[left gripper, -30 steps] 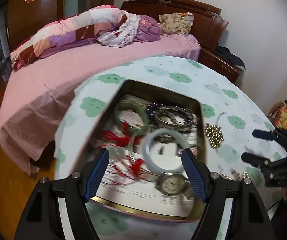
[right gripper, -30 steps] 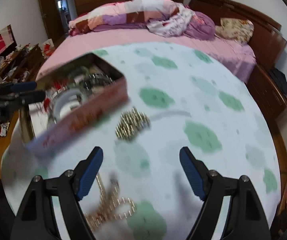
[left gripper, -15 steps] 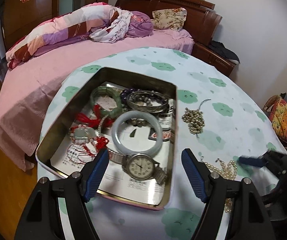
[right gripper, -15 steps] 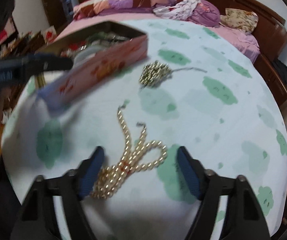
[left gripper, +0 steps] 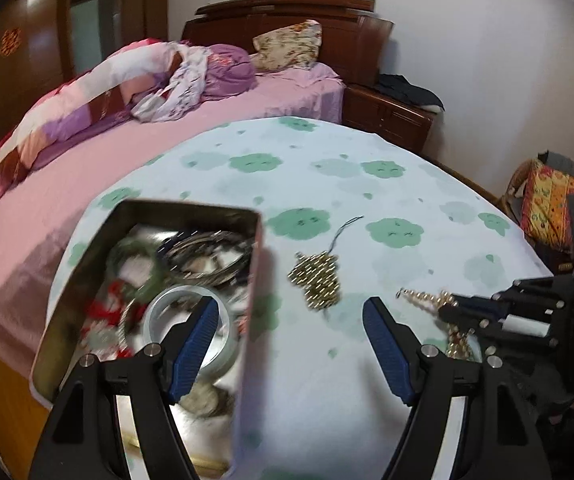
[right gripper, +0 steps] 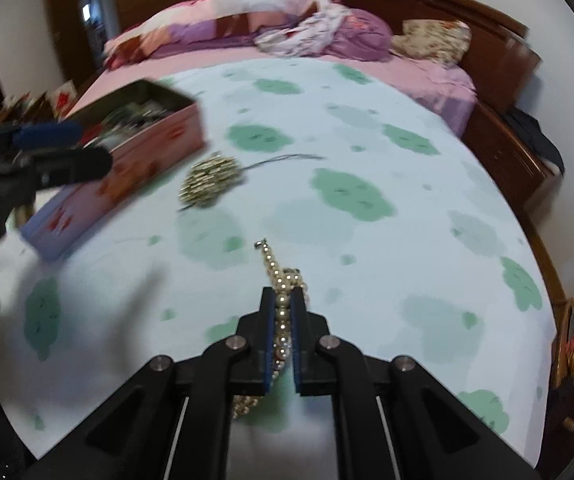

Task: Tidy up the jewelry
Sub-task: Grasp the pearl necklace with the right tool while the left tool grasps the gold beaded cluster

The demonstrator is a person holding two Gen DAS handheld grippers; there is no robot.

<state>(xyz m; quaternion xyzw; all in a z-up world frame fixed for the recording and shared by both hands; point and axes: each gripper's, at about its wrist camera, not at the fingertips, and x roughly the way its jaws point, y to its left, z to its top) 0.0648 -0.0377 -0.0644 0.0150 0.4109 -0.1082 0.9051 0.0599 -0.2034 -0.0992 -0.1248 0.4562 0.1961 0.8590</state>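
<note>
right wrist view: right gripper (right gripper: 283, 312), lower centre, jaws just closed, pinching pearl necklace (right gripper: 281, 280) on tablecloth (right gripper: 367, 128); ready for tin (right gripper: 127, 152), upper left. left gripper (left gripper: 291, 340) spread, empty.

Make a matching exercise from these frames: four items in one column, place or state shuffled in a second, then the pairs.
Items:
1. pearl necklace
2. gold bead bundle
3. white bangle
4. left gripper

States:
A. jaws wide apart, nothing between them
B. inside the tin
C. loose on the tablecloth, beside the tin
D. clamped between the right gripper's jaws, which have just closed

Pairs: 1-D, 2-C, 3-B, 4-A
</note>
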